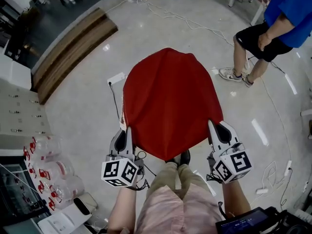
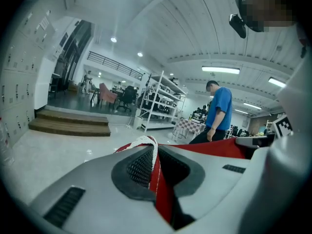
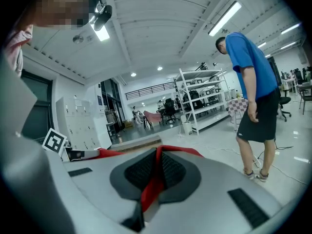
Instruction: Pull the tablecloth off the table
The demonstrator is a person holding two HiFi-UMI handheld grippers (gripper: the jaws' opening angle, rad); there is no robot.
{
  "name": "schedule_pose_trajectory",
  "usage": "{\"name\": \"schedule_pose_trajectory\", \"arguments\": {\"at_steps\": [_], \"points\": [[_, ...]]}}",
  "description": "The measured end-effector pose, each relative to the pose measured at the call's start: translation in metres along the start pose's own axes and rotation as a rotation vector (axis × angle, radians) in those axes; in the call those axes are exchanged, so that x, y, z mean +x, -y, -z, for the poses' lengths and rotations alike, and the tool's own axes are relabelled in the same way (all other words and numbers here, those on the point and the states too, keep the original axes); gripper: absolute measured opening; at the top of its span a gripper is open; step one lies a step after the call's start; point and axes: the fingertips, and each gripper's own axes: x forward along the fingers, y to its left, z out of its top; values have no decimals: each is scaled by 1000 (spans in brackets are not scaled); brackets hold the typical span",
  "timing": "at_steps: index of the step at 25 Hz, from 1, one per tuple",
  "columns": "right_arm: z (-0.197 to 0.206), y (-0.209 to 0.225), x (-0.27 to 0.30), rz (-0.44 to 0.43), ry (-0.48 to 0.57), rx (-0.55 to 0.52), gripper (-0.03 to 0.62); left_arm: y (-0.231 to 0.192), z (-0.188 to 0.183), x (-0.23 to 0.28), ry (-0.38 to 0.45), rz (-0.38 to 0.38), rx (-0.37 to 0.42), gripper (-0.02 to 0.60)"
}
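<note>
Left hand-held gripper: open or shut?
Shut: the left hand-held gripper has its jaws pinched on the red tablecloth edge.

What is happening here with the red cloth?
A person holds a gripper in each hand. The left gripper and the right gripper are each shut on the near edge of the red tablecloth, one at either side. The cloth spreads out ahead of the person and hides whatever is under it; no table shows. A person in a blue shirt stands at the right on the floor, apart from the cloth.
</note>
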Motion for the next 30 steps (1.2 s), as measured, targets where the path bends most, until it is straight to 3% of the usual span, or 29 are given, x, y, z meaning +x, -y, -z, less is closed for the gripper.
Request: {"name": "schedule_pose_trajectory", "arguments": {"at_steps": [30], "points": [[-58, -18, -32, -82, 109, -57, 25, 46, -61, -32, 140, -7, 62, 44]]}}
